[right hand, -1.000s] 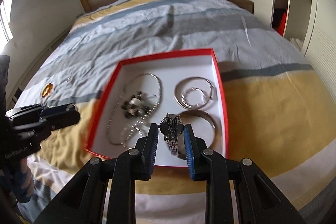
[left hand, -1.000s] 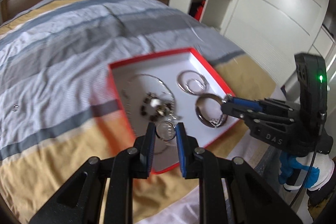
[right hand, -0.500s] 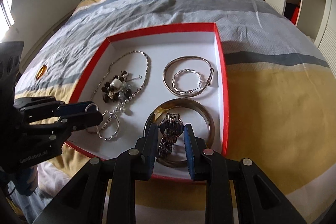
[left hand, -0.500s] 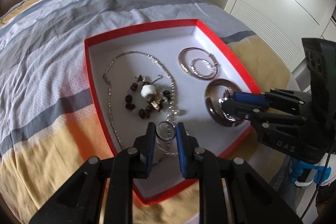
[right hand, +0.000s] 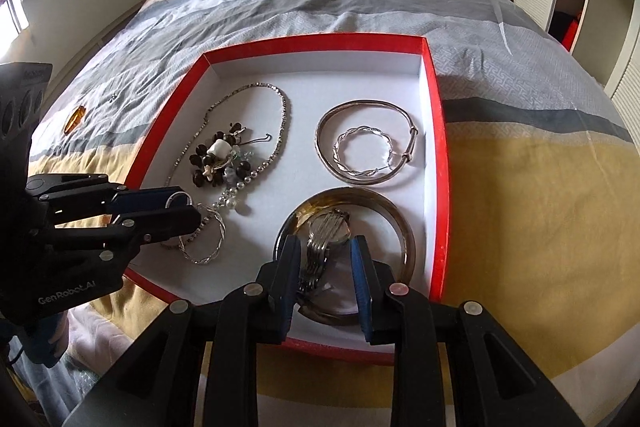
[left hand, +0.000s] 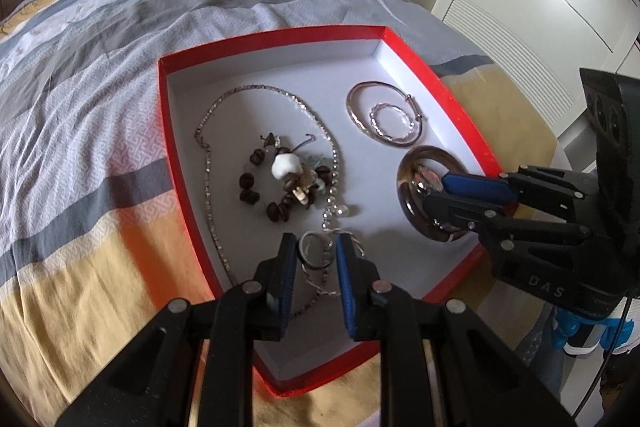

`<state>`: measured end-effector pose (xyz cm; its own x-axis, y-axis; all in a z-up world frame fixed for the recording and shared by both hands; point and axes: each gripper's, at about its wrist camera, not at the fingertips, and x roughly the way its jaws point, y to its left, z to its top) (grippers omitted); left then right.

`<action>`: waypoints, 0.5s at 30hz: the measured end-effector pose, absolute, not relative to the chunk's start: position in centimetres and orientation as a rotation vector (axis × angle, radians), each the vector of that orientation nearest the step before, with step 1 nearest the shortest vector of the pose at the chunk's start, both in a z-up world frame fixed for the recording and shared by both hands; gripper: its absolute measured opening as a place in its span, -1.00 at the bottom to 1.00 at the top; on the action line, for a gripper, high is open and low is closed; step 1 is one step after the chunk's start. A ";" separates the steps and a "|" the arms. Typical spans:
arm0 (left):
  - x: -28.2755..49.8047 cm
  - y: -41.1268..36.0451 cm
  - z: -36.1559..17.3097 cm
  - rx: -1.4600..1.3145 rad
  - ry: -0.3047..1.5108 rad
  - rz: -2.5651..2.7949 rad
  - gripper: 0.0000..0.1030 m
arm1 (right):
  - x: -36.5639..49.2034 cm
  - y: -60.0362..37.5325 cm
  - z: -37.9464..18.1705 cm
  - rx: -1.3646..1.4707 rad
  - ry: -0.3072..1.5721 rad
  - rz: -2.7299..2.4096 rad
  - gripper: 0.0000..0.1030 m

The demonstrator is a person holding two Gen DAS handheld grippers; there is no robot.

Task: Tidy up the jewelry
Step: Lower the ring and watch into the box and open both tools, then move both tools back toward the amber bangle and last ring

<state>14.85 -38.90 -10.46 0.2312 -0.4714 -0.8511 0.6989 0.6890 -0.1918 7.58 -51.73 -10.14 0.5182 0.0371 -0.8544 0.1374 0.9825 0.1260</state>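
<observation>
Between my right gripper's (right hand: 325, 267) blue pads, the silver metal-link wristwatch (right hand: 326, 233) now lies slack inside the wide glossy bangle (right hand: 402, 233); the jaws have just been opening, so I judge it delivered. Both grippers have dropped close over the red-rimmed white box (right hand: 434, 131). My left gripper (left hand: 317, 255) is clamped on a thin silver ring (left hand: 314, 254), low above the twisted bangle. Beyond the fingertips lie the dark beaded necklace (left hand: 280, 183) and nested silver hoops (left hand: 386, 119).
</observation>
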 end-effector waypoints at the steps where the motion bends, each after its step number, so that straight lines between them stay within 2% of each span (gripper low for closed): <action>1: 14.7 -38.8 -10.4 0.255 1.066 -0.814 -0.62 | 7.5 -51.8 -10.0 0.191 1.028 -0.066 -0.42; 6: 14.1 -38.4 -9.6 0.252 1.069 -0.810 -0.62 | 6.3 -52.2 -9.0 0.209 1.025 -0.101 -0.41; 9: 13.6 -38.0 -8.5 0.247 1.055 -0.810 -0.38 | 5.3 -52.3 -7.9 0.214 1.010 -0.120 -0.41; 15: 11.6 -36.4 -5.5 0.246 1.007 -0.811 -0.35 | 2.9 -51.7 -4.8 0.234 0.956 -0.147 -0.37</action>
<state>11.64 -36.38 -5.49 0.2775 -0.4895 -0.8267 0.7034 0.6896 -0.1722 2.89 -51.74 -4.80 0.5696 -0.0211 -0.8216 0.2270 0.9648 0.1326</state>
